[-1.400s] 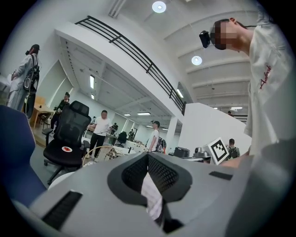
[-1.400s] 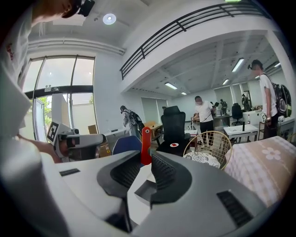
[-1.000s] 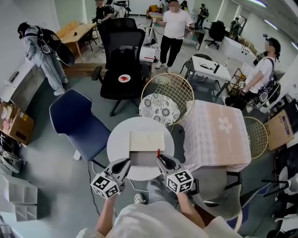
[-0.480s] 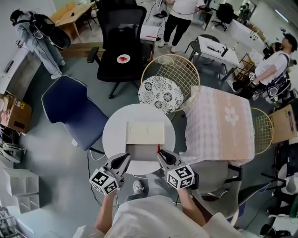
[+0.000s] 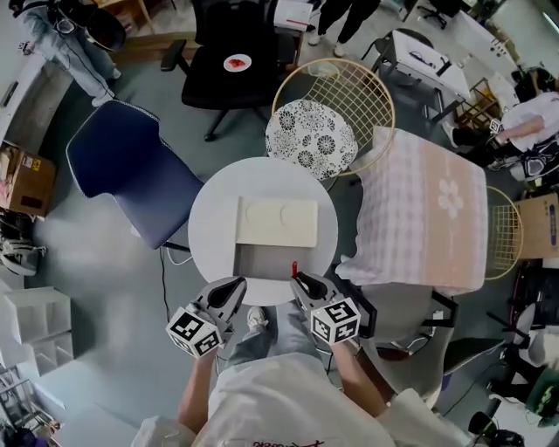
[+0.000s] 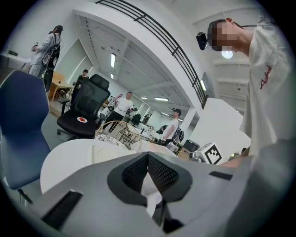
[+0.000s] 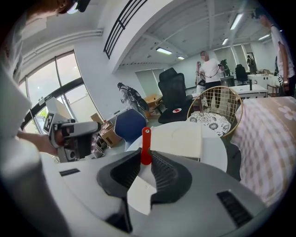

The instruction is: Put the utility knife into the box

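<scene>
The table [image 5: 210, 218] and box [image 5: 277, 223] now sit higher, mid-frame; people [image 5: 336, 17] along the top have mostly slid out; the left gripper [image 5: 234, 288] and right gripper [image 5: 301, 281], with its knife [image 5: 294, 267], have drawn back to the table's lower edge.

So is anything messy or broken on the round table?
Nothing stands out. The box sits flat on the table with its lid flipped open, and nothing is spilled. The red knife is pinched upright in the right gripper, not in the box yet.
</scene>
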The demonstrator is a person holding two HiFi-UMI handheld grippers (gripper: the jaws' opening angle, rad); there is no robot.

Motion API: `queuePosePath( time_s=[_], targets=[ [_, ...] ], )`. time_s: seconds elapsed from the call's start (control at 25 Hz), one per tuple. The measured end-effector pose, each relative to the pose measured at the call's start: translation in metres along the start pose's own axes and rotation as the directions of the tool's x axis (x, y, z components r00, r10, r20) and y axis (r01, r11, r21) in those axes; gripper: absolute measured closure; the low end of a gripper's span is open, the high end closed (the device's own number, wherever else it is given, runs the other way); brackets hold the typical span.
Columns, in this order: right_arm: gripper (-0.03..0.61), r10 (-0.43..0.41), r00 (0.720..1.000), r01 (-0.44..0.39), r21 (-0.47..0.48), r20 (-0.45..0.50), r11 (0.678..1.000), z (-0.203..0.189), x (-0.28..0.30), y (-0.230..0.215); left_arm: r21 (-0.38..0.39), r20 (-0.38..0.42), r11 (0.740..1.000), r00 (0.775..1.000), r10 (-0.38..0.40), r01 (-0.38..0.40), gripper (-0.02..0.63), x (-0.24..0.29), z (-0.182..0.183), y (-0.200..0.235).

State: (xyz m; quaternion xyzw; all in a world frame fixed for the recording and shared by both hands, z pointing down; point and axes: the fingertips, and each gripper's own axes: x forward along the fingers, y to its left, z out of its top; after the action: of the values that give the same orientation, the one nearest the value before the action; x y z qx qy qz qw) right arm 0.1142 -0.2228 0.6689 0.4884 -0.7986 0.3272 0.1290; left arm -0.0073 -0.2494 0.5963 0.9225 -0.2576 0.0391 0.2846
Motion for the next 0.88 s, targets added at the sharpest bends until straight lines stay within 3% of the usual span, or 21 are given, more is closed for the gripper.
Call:
queuePosePath(
  time_s=[0.28,0.44,0.56,0.72,0.88],
  targets=[
    [0.497,0.005,0.997,-0.006,-0.01,-0.082,1.0,-0.026,0.013,-0.003,-0.022,-0.014,1.0,1.0,0.018,-0.018,0.603,-0.006,-0.011,0.008],
    [0.497,-0.01,0.989,-0.01,-0.126,-0.151,0.992,-0.035,0.021,-0.01,-0.033,-0.007,0.999,1.0,0.026,-0.027,0.603,-0.008,-0.012,0.011],
    [0.497,-0.022,0.976,-0.038,-0.268,-0.217,0.963,-0.039,0.029,-0.014,-0.046,-0.004,0.998,0.999,0.032,-0.032,0.603,-0.01,-0.015,0.012],
    [0.497,-0.071,0.938,-0.111,-0.489,-0.339,0.865,-0.049,0.036,-0.019,-0.061,0.001,0.997,0.999,0.038,-0.038,0.603,-0.011,-0.018,0.011],
    [0.497,-0.136,0.893,-0.224,-0.685,-0.429,0.693,-0.064,0.042,-0.023,-0.068,0.008,0.997,0.999,0.047,-0.046,0.603,-0.013,-0.018,0.011]
  ],
)
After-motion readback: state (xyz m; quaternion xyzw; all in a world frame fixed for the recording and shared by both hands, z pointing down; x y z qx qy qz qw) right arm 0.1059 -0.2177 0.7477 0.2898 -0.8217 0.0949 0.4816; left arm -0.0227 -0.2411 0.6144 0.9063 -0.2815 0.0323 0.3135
